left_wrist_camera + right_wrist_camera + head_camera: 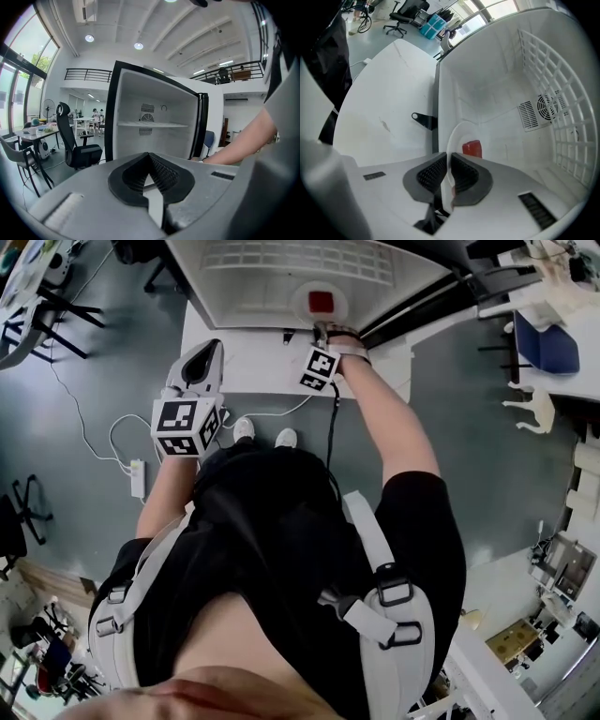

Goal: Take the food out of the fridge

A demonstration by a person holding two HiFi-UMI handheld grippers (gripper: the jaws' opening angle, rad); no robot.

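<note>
Reaching into the open fridge with the right gripper, jaws pinched shut on the near rim of a white plate carrying a red block of food. Set on the compartment floor below the wire shelf, close to the front edge, with the food straight ahead beyond the pads. Waiting outside the fridge, farther from the plate: the left gripper, jaws together on nothing. Likely next: drawing plate and food out level, toward the body.
</note>
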